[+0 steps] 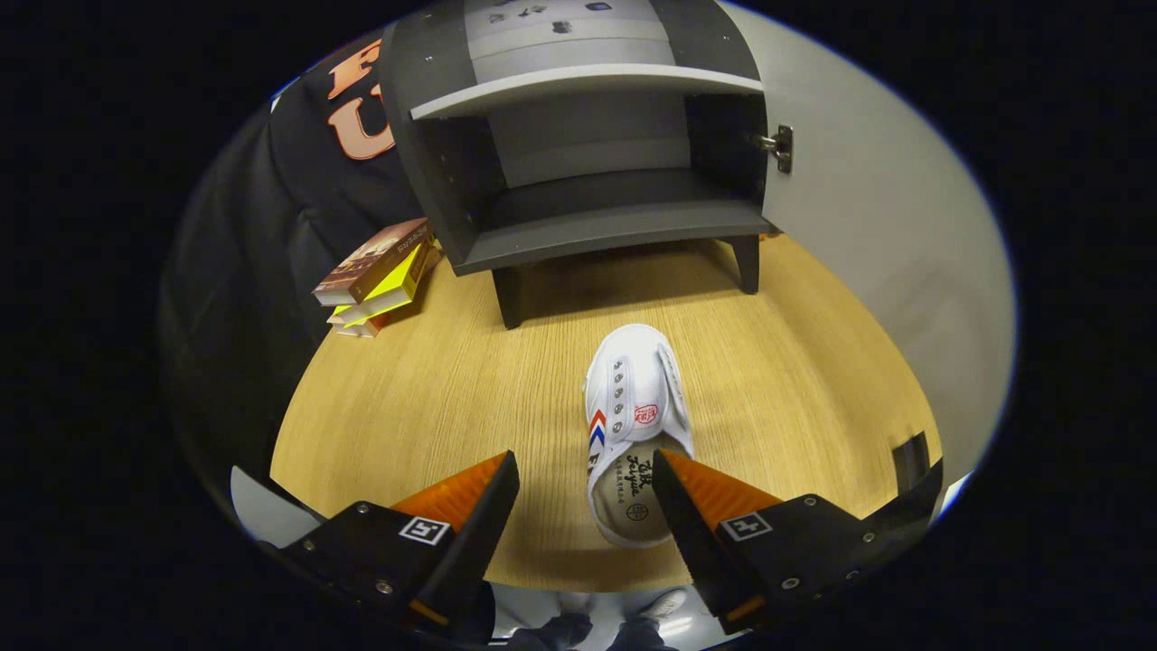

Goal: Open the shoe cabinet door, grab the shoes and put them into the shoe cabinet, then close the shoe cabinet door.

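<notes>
At the bottom centre of the frame the hand-held gripper (586, 484) stands wide open, gripping nothing; the heel of the white shoe (633, 425) lies between its fingers, the toe pointing up the frame toward the shoe cabinet (578, 181). The cabinet door (868, 226) is already swung open at the right. Both shelves look empty. Grasping, placing and closing remain. A stack of books (380, 276) lies on the desk (407, 407), left of the cabinet.

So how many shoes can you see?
1. The white shoe lies on the wooden floor before the open cabinet, its heel between the open gripper fingers. Another may be hidden.
</notes>
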The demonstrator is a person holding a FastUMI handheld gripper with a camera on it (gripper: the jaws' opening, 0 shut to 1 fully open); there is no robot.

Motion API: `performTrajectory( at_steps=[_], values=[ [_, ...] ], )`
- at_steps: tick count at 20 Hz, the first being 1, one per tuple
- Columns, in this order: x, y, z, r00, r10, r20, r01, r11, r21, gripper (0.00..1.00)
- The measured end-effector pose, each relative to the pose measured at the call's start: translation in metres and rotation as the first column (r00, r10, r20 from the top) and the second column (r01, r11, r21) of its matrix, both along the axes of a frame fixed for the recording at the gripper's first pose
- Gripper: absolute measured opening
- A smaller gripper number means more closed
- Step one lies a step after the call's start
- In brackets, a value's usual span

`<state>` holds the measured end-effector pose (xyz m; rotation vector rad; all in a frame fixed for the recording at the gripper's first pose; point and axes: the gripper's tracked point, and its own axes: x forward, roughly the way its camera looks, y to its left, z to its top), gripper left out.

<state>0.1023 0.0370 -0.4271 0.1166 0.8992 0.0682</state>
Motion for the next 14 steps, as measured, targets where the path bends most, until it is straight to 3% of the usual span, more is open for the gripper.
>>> performTrajectory(
  at_steps=[3,7,9,14],
  values=[
    [0.003,0.0,-0.024,0.999,0.001,-0.048,-0.001,1.0,0.003,0.9],
    [0.007,0.005,-0.04,0.997,0.009,-0.077,-0.009,1.0,0.002,0.76],
    [0.009,0.005,-0.045,0.996,0.01,-0.087,-0.01,1.0,-0.004,0.65],
    [0.01,-0.001,-0.053,0.994,-0.016,-0.108,0.017,1.0,0.003,0.26]
  ],
)
